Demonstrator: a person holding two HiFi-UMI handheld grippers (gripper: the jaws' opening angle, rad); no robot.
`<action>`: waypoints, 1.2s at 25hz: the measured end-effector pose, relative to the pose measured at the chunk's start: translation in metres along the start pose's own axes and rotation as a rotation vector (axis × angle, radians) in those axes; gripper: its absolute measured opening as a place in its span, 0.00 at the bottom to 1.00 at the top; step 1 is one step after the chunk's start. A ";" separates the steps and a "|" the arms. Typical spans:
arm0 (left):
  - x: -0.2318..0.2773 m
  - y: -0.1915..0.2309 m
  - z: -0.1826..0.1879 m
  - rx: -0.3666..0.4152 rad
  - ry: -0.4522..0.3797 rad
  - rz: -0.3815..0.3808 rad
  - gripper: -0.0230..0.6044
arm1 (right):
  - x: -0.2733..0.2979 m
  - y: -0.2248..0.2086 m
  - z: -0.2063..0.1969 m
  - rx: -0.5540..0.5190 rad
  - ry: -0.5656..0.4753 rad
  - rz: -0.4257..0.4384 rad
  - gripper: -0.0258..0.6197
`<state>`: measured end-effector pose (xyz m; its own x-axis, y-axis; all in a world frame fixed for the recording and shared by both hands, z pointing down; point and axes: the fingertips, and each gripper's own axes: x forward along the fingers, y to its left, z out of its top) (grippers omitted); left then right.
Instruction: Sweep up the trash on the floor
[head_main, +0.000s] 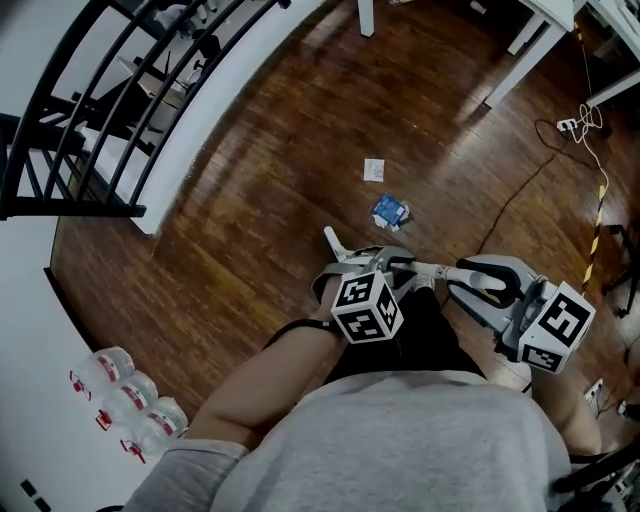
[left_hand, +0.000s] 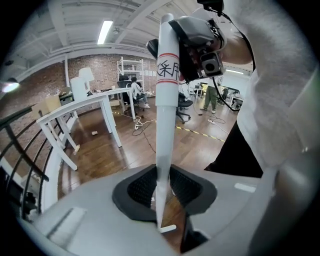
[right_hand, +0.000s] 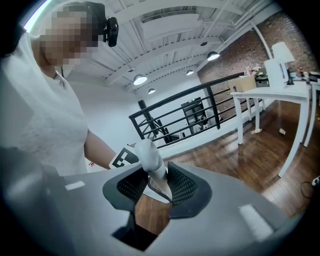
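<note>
Two bits of trash lie on the dark wood floor: a small white paper square (head_main: 374, 170) and a crumpled blue packet (head_main: 390, 211). Just below them in the head view, both grippers hold one white pole-like handle (head_main: 432, 268). My left gripper (head_main: 395, 262) is shut on its shaft (left_hand: 165, 100), which has red bands and a label. My right gripper (head_main: 462, 272) is shut on the rounded top end (right_hand: 149, 155). A white piece (head_main: 335, 243) sticks out past the left gripper toward the floor. The sweeping end is hidden.
A black railing (head_main: 90, 110) on a white curved kerb runs along the upper left. White table legs (head_main: 520, 60) stand at the top right, with cables (head_main: 520, 190) and yellow-black tape (head_main: 597, 230) on the floor. A pack of water bottles (head_main: 130, 400) sits at lower left.
</note>
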<state>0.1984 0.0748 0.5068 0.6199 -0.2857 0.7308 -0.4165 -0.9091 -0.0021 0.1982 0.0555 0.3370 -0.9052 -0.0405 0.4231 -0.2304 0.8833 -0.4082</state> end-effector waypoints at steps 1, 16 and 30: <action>0.001 0.003 0.000 -0.017 -0.007 0.013 0.16 | 0.001 -0.004 0.002 0.002 -0.002 0.009 0.23; 0.088 0.095 0.074 -0.207 -0.043 0.172 0.16 | -0.042 -0.142 0.033 -0.084 0.085 0.148 0.21; 0.141 0.204 0.145 -0.271 -0.096 0.309 0.16 | -0.066 -0.255 0.095 -0.142 0.080 0.179 0.21</action>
<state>0.2973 -0.1946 0.5103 0.4919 -0.5710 0.6572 -0.7445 -0.6673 -0.0225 0.2823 -0.2115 0.3362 -0.8948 0.1546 0.4189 -0.0112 0.9301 -0.3672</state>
